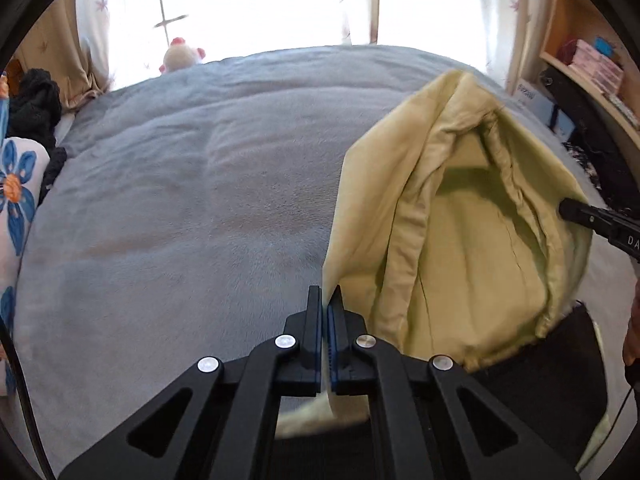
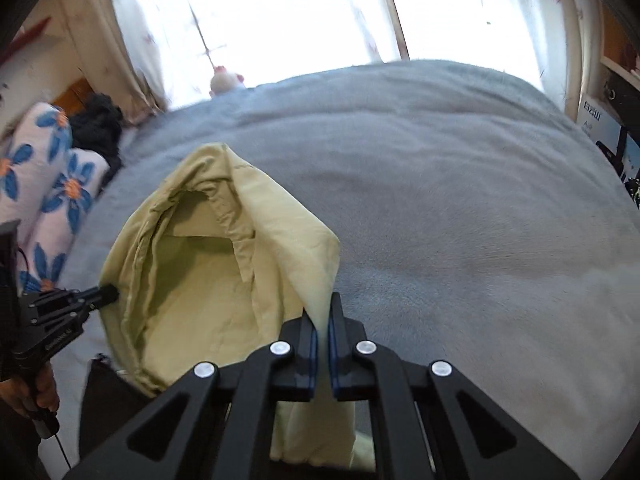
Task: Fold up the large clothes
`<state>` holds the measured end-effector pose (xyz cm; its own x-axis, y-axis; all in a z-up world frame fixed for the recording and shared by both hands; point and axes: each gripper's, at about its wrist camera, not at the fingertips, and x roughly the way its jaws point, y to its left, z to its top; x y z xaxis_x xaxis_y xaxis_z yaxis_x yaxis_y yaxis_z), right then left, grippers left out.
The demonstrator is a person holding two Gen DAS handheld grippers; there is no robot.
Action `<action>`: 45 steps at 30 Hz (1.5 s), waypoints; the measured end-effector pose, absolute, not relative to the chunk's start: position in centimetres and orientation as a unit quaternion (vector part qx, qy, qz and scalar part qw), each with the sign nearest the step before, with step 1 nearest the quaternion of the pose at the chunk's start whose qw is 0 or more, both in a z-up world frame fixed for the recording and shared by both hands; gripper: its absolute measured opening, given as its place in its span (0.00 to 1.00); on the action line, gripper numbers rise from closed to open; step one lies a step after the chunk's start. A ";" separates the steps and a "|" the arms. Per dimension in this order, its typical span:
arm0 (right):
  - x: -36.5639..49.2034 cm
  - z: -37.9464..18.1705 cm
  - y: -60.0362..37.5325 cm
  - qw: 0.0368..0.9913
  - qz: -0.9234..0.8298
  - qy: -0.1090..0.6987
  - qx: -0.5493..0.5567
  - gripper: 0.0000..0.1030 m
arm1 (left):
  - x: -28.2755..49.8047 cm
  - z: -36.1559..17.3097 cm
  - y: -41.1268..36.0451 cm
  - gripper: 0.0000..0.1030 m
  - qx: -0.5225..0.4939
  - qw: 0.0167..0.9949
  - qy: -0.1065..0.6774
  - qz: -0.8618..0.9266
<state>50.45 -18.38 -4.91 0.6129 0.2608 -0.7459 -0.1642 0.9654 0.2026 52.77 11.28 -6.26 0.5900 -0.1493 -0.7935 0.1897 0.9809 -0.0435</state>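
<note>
A pale yellow-green garment [image 1: 460, 216] hangs open like a pouch above the grey bed cover [image 1: 180, 200]. My left gripper [image 1: 325, 300] is shut on its left edge. My right gripper [image 2: 323, 312] is shut on its right edge, with cloth passing between the pads and hanging below. The garment [image 2: 200, 264] sags between the two grippers. In the left wrist view the right gripper [image 1: 568, 210] shows pinching the far edge. In the right wrist view the left gripper [image 2: 108, 294] shows at the garment's left edge. The bottom of the garment is hidden behind the grippers.
The grey bed cover [image 2: 460, 200] fills both views. A floral pillow [image 2: 44, 184] and a dark knitted item [image 2: 100, 124] lie at the left. A plush toy [image 1: 180, 56] sits by the bright window. Shelves [image 1: 592, 64] stand at the right.
</note>
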 end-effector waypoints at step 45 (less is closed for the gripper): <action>22.3 -17.0 -16.8 0.786 0.184 0.530 0.260 0.50 | 24.4 -17.0 9.6 0.32 -0.251 0.800 0.506 -0.203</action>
